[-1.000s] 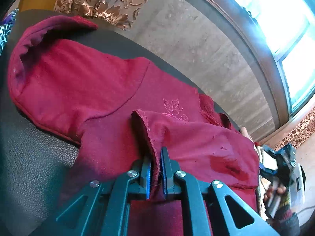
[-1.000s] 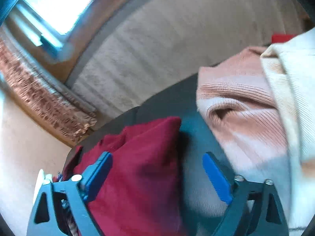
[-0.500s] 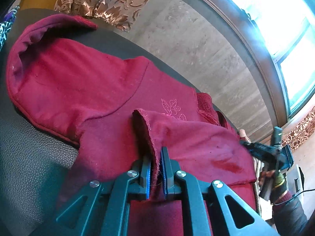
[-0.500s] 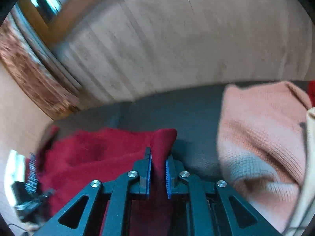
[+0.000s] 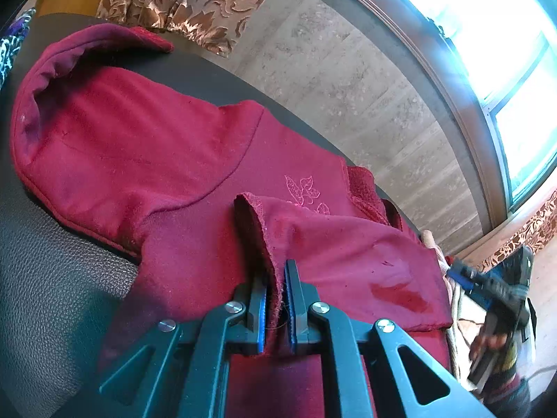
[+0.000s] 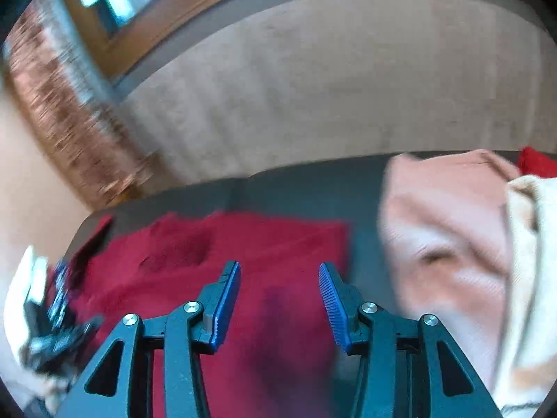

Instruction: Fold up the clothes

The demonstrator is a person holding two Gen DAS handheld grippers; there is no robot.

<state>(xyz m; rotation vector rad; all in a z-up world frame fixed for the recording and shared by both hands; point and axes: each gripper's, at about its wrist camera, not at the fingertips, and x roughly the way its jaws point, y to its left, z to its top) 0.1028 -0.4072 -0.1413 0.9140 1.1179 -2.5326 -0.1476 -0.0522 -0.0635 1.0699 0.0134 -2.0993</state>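
Across dark leather lies a crimson hoodie (image 5: 146,160), its hem pinched by left jaws, right jaws opening empty.

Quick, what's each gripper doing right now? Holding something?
Left gripper: shut on a fold of the red hoodie.
Right gripper: jaws opening, gripping nothing; the hoodie lies below them.

Right tongs (image 6: 280,299) opening over red garment (image 6: 264,244); pink sweater (image 6: 449,230) beside.

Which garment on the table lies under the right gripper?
The red hoodie; the pink sweater and cream knit lie off to its side.
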